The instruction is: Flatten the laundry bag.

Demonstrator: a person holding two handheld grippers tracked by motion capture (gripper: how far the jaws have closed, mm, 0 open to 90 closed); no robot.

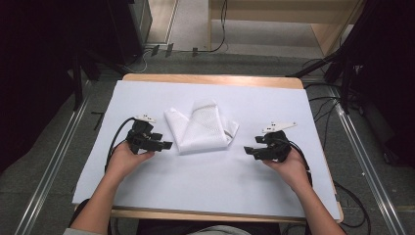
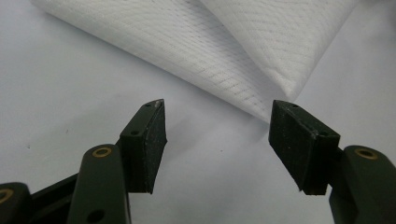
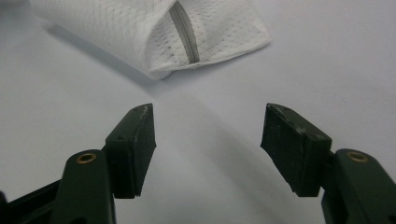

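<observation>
While a folded white mesh fabric bag (image 1: pixel 201 127) is lying at the middle of the high view on the pale sheet covering the wooden tabletop (image 1: pixel 210 80), the left gripper (image 1: pixel 164 145) is being held at its left and the right gripper (image 1: pixel 250 152) at its right, each near the bag but apart from it. Both pairs of jaws are being kept wide open with nothing between them. A grey zip is being shown on the bag at the top of the right gripper view.
</observation>
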